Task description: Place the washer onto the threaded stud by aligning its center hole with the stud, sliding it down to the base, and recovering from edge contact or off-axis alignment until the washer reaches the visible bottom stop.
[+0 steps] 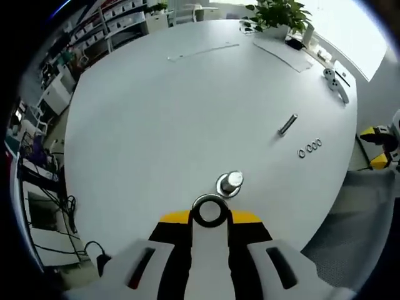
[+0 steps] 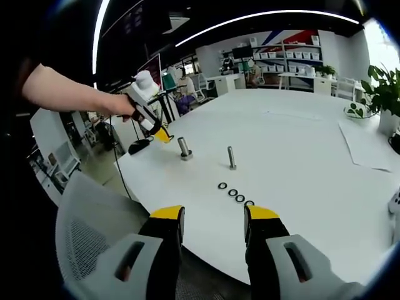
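Note:
My left gripper (image 1: pixel 209 215) is shut on a metal washer (image 1: pixel 209 211), which sits flat between the yellow fingertips. Just beyond it stands a threaded stud (image 1: pixel 230 181) seen almost end-on, with a wide metal ring around its foot. The washer is short of the stud and a little to its left, not over it. In the right gripper view a hand holds that left gripper (image 2: pixel 153 130) near the same stud (image 2: pixel 184 148). My right gripper (image 2: pixel 214 219) is open and holds nothing, at the table's near edge.
A second stud (image 1: pixel 287 124) (image 2: pixel 231 157) stands farther out on the white table (image 1: pixel 187 112). A short row of spare washers (image 1: pixel 310 147) (image 2: pixel 235 195) lies beside it. A potted plant (image 1: pixel 278 15) and papers sit at the far end. A grey chair (image 2: pixel 87 237) stands by the table edge.

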The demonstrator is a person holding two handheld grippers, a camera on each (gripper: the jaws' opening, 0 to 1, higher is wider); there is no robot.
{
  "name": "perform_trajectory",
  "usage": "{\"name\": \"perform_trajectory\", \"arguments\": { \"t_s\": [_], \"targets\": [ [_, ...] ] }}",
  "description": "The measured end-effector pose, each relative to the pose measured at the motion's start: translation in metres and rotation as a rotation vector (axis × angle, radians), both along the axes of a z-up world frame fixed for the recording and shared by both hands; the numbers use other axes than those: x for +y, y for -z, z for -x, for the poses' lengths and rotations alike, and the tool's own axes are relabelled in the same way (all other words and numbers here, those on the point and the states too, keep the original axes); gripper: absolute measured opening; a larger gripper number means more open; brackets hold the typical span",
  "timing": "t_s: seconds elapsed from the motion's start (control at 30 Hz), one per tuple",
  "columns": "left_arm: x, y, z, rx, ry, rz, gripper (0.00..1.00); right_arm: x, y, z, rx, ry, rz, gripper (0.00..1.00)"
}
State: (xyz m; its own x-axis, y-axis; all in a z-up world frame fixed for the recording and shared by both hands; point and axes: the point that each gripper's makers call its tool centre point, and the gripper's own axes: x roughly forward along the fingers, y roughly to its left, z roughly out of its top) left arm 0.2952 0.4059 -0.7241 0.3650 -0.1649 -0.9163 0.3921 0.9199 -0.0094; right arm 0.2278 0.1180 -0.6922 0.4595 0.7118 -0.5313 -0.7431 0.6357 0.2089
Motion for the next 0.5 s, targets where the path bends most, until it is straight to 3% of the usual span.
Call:
{"name": "perform_trajectory", "arguments": {
  "t_s": [0.23,0.5],
  "targets": [
    [-0.019,-0.012,-0.011,-0.003,0.041,0.028,0.19,-0.002,-0.002,-0.002,0.000,0.001,-0.007,0.41],
    [-0.033,-0.006,-0.017,0.015,0.096,0.005,0.19,-0.007,-0.001,-0.003,0.003,0.010,-0.011,0.41]
  ]
}}
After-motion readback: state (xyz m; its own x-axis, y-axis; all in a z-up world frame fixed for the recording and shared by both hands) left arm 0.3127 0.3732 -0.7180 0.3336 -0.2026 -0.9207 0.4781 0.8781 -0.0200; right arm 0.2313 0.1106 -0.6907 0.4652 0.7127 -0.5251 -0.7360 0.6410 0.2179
